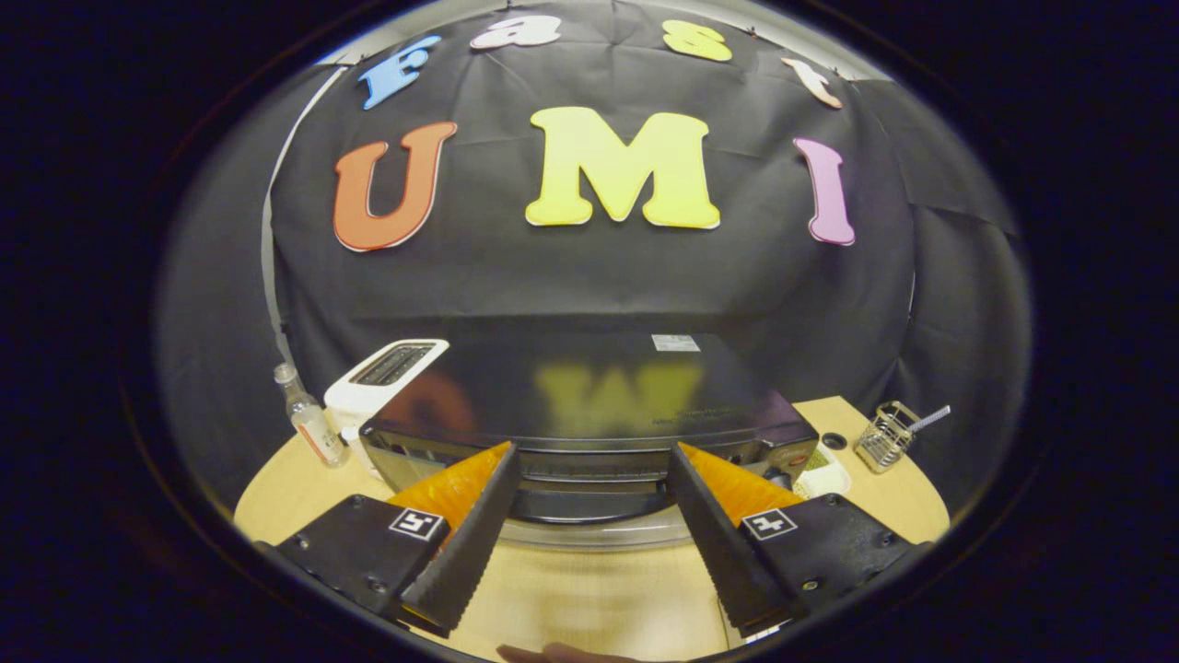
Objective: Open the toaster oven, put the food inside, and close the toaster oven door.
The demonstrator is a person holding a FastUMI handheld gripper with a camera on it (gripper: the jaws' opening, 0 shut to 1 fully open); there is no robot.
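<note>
A black toaster oven (589, 396) with a glossy top stands on the wooden table (589, 599), just ahead of my fingers. Its front faces me, with rack bars visible between the fingertips. A dark panel with a pale curved handle bar (589, 536) lies low in front of it; it looks like the door folded down, though I cannot tell for sure. My gripper (592, 449) is open and level with the oven's front, fingers wide apart with nothing between them. A white dish (822, 479) sits by the oven's right front corner, partly hidden behind the right finger.
A white slot toaster (391, 373) and a small clear bottle (309, 425) stand left of the oven. To its right are a wire holder (882, 438) with a utensil in it and a small dark disc (834, 440). A fingertip of a person's hand (553, 654) shows below my fingers.
</note>
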